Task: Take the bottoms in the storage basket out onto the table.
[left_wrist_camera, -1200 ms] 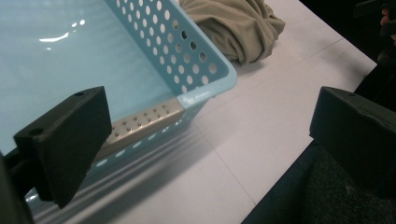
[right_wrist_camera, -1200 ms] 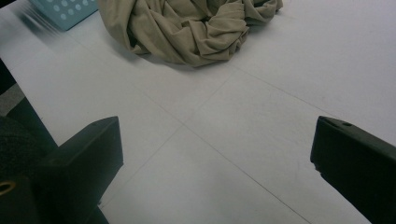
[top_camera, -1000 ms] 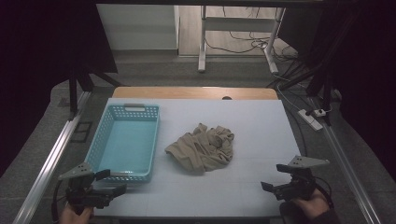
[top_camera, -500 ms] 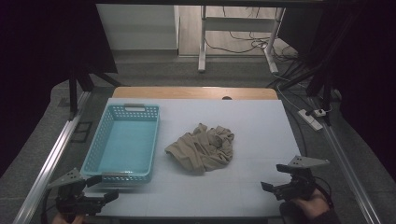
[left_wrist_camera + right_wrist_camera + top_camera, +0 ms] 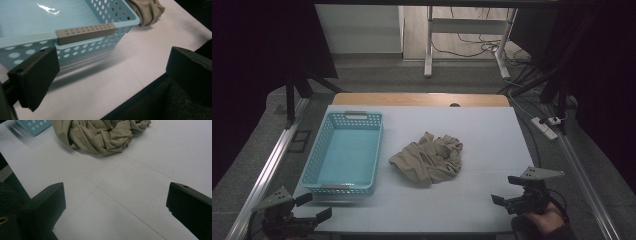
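The left gripper (image 5: 112, 75) view shows the basket's (image 5: 75, 47) grey handle (image 5: 85, 33); the cloth (image 5: 147, 10) is cut off. Both the left gripper and the right gripper (image 5: 115, 205) have their jaws apart.

Your high view looks forward and down over the whole table (image 5: 492, 130). Your left gripper view sits low at the near left corner, close to the basket (image 5: 75, 15). Your right gripper view, from the near right edge, shares the cloth (image 5: 100, 135) with both.

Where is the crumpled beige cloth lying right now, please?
In the high view, the crumpled beige cloth lies near the white table's middle, just right of the empty light-blue plastic basket, apart from both grippers.
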Available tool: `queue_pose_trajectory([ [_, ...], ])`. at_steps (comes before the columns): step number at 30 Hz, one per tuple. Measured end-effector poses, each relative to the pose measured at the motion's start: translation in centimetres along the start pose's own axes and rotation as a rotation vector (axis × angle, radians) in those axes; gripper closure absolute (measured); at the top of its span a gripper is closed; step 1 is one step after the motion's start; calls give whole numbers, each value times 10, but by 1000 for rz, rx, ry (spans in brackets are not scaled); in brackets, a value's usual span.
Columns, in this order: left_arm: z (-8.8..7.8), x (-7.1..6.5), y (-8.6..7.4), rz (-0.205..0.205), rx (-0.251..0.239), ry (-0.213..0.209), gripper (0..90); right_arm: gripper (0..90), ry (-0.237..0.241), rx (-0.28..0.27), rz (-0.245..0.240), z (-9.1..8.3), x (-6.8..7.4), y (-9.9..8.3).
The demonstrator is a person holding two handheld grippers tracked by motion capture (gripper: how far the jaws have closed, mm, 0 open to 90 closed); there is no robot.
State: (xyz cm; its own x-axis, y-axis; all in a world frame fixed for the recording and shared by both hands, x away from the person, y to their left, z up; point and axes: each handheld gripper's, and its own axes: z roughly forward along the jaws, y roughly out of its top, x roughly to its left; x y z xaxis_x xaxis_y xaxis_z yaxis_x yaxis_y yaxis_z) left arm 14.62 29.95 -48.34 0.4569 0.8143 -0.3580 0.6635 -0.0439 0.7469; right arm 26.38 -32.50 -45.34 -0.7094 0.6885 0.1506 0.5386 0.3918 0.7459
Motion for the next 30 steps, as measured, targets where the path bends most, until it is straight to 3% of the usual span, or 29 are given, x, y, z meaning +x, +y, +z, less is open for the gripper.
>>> queue_pose_trajectory([
  [26,-16,-1,-12,-18,-5,44,0,18,-5,0,19,0,-1,0],
  [30,-16,-3,-13,-4,13,47,0,18,-5,-1,22,0,-1,0],
])
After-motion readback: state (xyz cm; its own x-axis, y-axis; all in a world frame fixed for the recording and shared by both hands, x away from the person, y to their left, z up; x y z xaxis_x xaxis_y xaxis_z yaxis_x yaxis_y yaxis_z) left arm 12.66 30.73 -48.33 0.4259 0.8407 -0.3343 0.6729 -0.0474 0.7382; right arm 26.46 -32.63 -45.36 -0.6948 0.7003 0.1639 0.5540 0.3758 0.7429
